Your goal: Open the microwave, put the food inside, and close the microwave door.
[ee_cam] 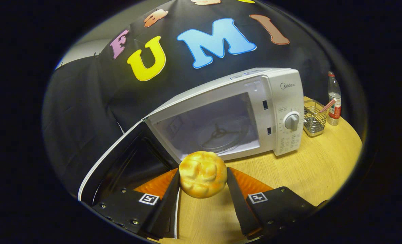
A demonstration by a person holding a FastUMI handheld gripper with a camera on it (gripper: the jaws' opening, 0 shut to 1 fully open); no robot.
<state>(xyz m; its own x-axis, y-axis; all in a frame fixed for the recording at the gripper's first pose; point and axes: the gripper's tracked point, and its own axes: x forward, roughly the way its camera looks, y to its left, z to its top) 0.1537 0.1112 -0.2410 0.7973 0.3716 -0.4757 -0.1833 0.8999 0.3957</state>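
Food: a round, golden-brown bread bun (pixel 203 174) with a bumpy, shiny top. It looks light and soft, so it may squash if pinched hard.
Tool: the tool (pixel 203 176) holds the bun, with one finger pressing on each side. The fingers (pixel 168 191) are narrow around it.
Where to hold: the bun's two round sides, at its widest part, seem the best place, and a gentle squeeze should do.
Where the bun is: above the pale wooden worktop (pixel 316 169), just in front of the oven's open mouth.
Oven: a white box-shaped metal microwave (pixel 282 98) stands at 12 o'clock from the bun. Inside lies a clear round glass plate (pixel 221 135), smooth and easy to break.
Door: the dark, flat microwave door (pixel 126 159) swings wide open at 9 o'clock from the bun.
Knob: a round grey dial (pixel 292 122) sits on the front at 2 o'clock.
Other things: a shiny wire basket (pixel 313 120) and a clear plastic bottle (pixel 334 98) stand beyond the microwave at 2 o'clock.
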